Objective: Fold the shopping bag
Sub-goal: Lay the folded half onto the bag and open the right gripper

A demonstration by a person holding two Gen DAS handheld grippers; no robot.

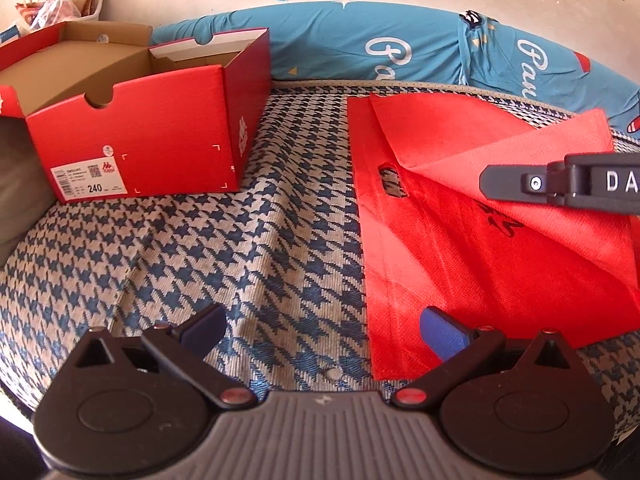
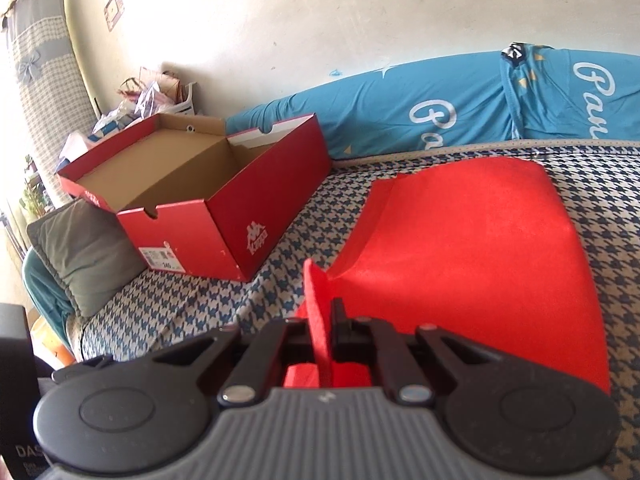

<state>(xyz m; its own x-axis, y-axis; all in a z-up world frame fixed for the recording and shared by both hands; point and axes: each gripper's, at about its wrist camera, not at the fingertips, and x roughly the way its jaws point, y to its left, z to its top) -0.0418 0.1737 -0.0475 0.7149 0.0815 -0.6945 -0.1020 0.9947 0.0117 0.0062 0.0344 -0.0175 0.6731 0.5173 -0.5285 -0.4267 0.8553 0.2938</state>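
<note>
A red non-woven shopping bag [image 1: 460,264] with a die-cut handle hole lies flat on the houndstooth bed cover, right of centre. Its right part is lifted and folding over toward the left. My right gripper [image 2: 323,320] is shut on that raised edge of the bag [image 2: 472,248]; in the left wrist view it enters from the right edge as a black finger [image 1: 516,184] above the cloth. My left gripper [image 1: 324,332] stands open low over the cover, its right blue-padded finger [image 1: 442,330] over the bag's near left edge, nothing between the fingers.
An open red shoe box [image 1: 152,120] stands on the bed to the left of the bag. A grey cushion [image 2: 84,252] lies beside the box. Blue printed pillows [image 1: 360,48] line the wall at the back. Clutter and a paper bag [image 1: 60,0] sit behind the box.
</note>
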